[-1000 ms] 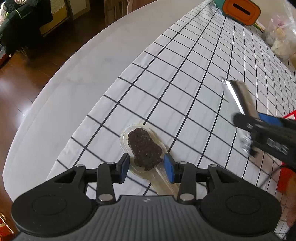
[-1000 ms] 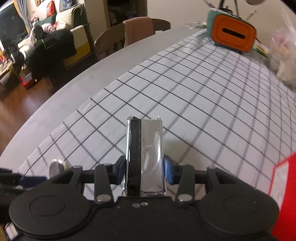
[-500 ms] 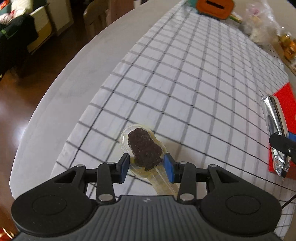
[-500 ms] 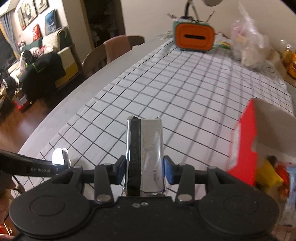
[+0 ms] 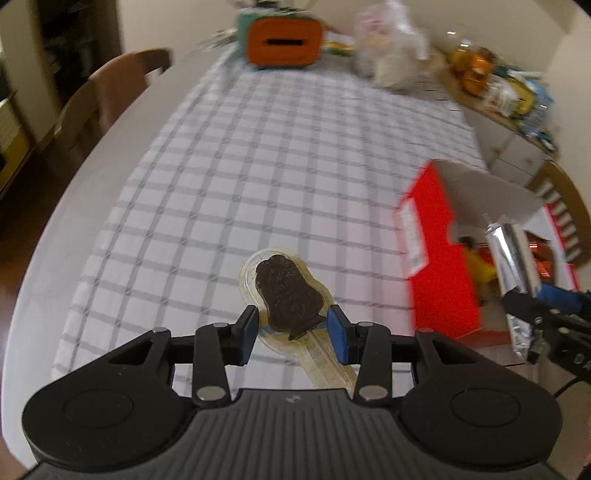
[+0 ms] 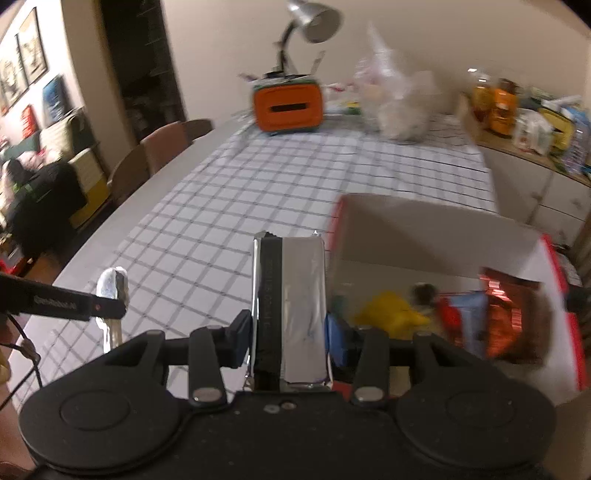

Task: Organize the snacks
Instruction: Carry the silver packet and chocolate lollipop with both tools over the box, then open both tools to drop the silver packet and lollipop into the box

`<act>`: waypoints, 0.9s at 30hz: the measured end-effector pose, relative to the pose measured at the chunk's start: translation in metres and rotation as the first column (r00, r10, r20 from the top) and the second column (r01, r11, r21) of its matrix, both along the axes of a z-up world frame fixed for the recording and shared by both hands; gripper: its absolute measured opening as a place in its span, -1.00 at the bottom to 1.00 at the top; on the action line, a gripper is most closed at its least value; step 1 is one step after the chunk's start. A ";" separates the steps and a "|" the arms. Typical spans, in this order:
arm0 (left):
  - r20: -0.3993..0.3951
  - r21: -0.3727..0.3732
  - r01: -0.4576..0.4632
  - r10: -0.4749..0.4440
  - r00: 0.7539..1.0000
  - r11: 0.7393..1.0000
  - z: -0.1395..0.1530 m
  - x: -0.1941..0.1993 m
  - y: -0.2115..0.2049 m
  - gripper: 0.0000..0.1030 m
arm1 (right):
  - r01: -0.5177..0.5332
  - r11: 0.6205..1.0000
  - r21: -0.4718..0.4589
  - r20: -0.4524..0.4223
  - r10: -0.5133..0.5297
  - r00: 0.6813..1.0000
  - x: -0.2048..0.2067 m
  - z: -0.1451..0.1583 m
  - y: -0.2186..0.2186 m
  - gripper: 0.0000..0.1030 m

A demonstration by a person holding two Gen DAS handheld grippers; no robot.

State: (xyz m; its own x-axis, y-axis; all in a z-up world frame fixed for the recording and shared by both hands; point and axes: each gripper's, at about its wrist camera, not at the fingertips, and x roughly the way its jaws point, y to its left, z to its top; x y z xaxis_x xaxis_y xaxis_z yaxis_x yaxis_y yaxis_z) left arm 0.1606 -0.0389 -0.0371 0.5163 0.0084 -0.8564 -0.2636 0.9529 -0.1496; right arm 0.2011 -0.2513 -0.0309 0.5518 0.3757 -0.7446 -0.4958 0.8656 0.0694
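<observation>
**A:** What's on the far left?

**B:** A brown chair at the edge of the bench, which carries a white cloth with a dark grid. Over its near part, the left hand-held gripper is pinched on a chocolate lolly in a clear wrapper. Its blue pads press the lower sides of the lolly, and the stick runs back under the gripper body.

**A:** And at the far end?

**B:** An orange box with a slot, with a clear plastic bag just to its right. The right wrist view shows a desk lamp rising behind the box.

**A:** What's further right?

**B:** An open red carton stands on the cloth. Inside it lie a yellow packet and an orange-red foil packet, both blurred.

**A:** And the right hand?

**B:** The right hand-held gripper clamps a silver foil packet with a dark stripe down its left side. The packet stands upright between the fingers, beside the carton's open mouth at its left edge, not yet inside.
</observation>
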 end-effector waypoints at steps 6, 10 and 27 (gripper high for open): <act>0.042 0.009 0.103 -0.103 0.994 0.995 0.017 0.037 -0.053 -0.23 | 0.075 0.997 -0.001 0.022 -0.075 0.997 0.012 0.004 -0.053 -0.19; 0.047 0.027 0.173 -0.174 0.984 0.985 0.018 0.063 -0.089 -0.23 | 0.112 0.994 -0.013 0.026 -0.112 0.993 0.018 0.001 -0.082 -0.19; -0.037 0.174 0.352 -0.351 0.936 0.920 -0.009 0.137 -0.191 -0.23 | 0.104 0.992 -0.075 0.003 -0.104 0.995 0.051 -0.024 -0.120 -0.19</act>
State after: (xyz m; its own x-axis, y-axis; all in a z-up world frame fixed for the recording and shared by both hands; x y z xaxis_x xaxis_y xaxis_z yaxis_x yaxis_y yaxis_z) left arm 0.2976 -0.2301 -0.0457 0.5088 -0.0227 -0.8606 0.0922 0.9953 0.0283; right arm 0.2517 -0.3714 -0.0553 0.5843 0.2596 -0.7689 -0.4029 0.9152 0.0028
